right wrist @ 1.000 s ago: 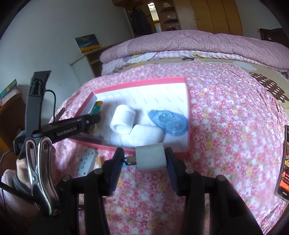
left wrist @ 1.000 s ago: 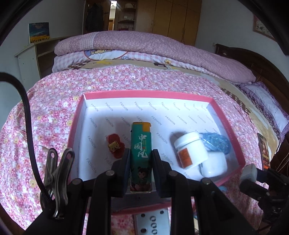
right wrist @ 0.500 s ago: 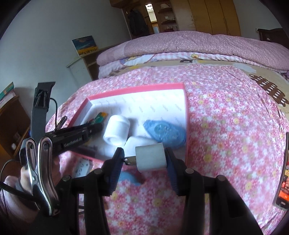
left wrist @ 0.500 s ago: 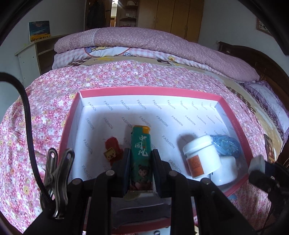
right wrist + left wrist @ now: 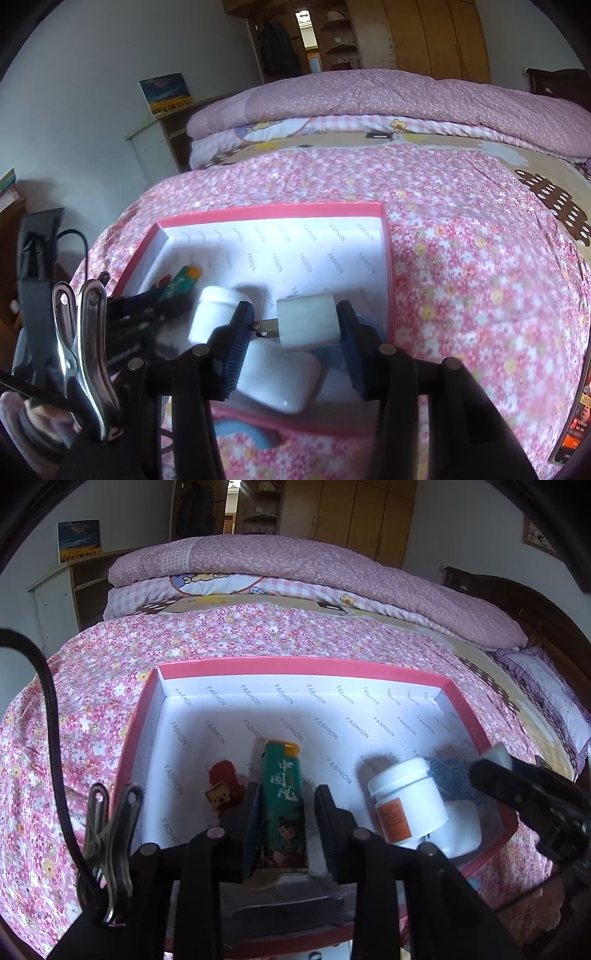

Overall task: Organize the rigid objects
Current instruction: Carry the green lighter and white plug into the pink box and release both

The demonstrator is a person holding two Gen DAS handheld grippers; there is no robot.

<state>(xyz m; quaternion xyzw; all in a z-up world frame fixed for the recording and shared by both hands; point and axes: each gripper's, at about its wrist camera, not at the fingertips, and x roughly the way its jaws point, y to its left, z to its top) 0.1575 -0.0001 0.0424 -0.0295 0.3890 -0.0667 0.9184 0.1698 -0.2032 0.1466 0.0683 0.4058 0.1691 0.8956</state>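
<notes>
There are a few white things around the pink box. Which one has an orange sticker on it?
The round white jar lying in the pink box. The white plug held in the right gripper and the flat white case have none showing.

Green lighter (image 5: 283, 805) lies lengthwise in the pink-rimmed box (image 5: 295, 664), beside a red charm (image 5: 224, 788), white jar (image 5: 408, 801) and white case (image 5: 280, 378)

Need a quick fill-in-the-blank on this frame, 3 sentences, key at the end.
1. The green lighter lies inside the pink-rimmed ____.
2. The right gripper holds a white ____ with metal prongs.
3. The white jar carries an ____ label.

Missing words: box; plug; orange
</notes>
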